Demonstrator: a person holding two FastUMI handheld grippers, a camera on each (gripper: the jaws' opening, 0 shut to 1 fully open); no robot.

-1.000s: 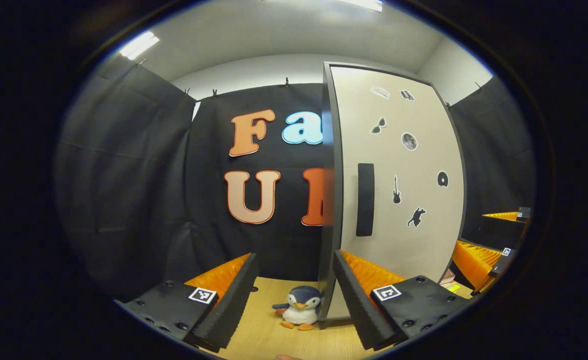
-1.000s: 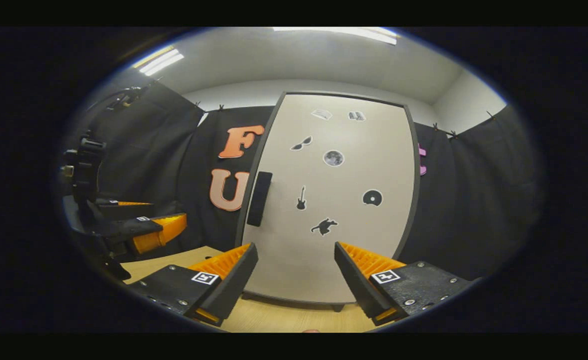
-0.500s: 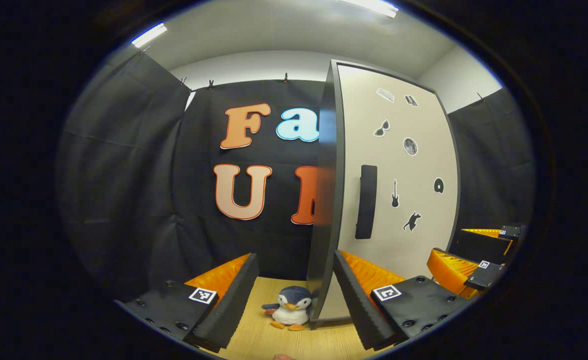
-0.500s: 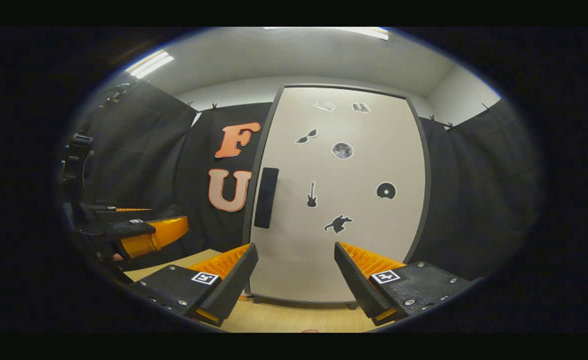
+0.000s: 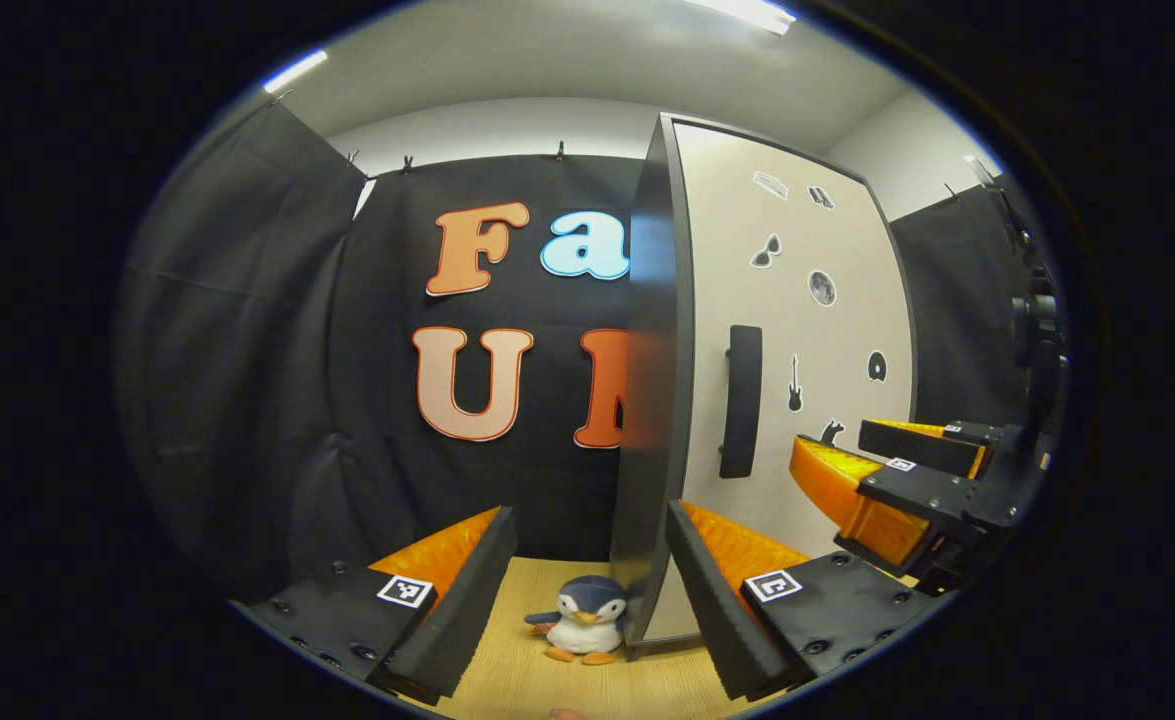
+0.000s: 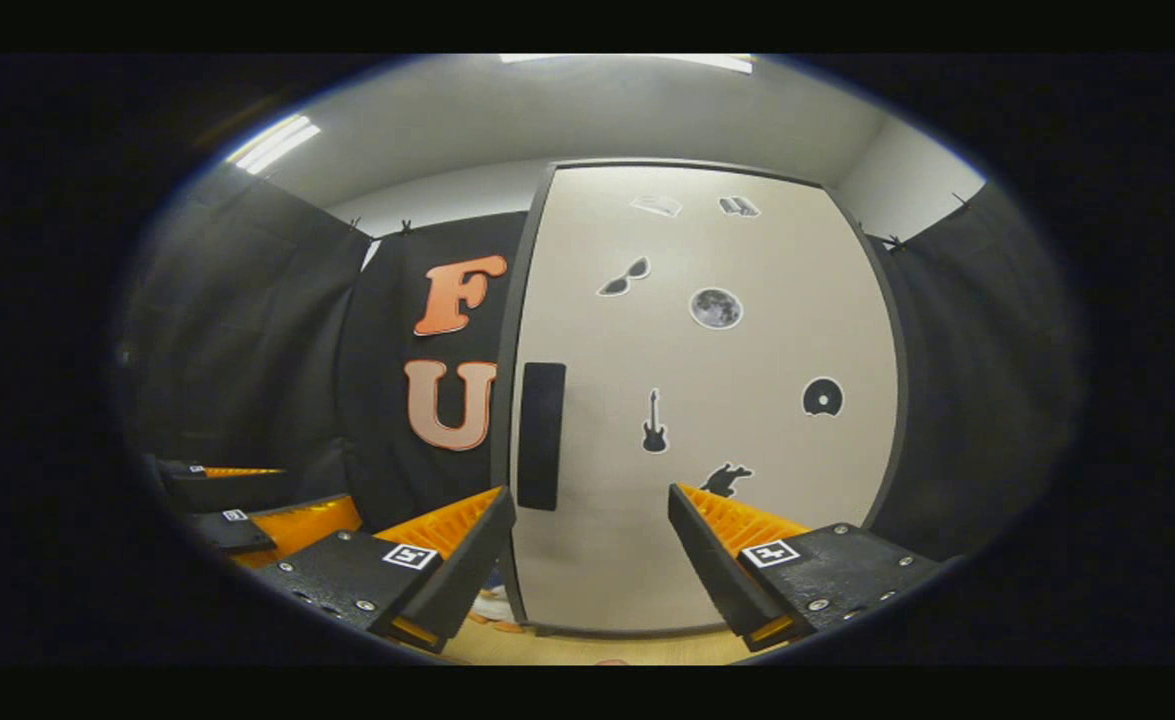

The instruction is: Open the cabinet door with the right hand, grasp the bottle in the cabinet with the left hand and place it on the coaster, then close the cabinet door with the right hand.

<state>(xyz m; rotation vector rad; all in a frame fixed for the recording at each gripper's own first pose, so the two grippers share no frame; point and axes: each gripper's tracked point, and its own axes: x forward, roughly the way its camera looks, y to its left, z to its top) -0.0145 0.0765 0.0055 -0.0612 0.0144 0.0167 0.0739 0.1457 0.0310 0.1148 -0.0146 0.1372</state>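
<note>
The cabinet stands on the wooden table with its beige door shut, so the inside is hidden. Small dark stickers dot the door, and a black vertical handle sits near its left edge. My right gripper is open, facing the door a short way off, with the handle just above its left finger. From the left gripper view, the right gripper hangs open in front of the door, right of the handle. My left gripper is open and holds nothing, left of the cabinet. It appears low left as the left gripper.
A small plush penguin sits on the table against the cabinet's near left corner, between my left fingers in that view. Black cloth walls close in the booth behind and on both sides.
My right gripper has moved closer to the door, and the handle now stands larger above its left finger. It has come further into the left gripper view. Both grippers stay open.
</note>
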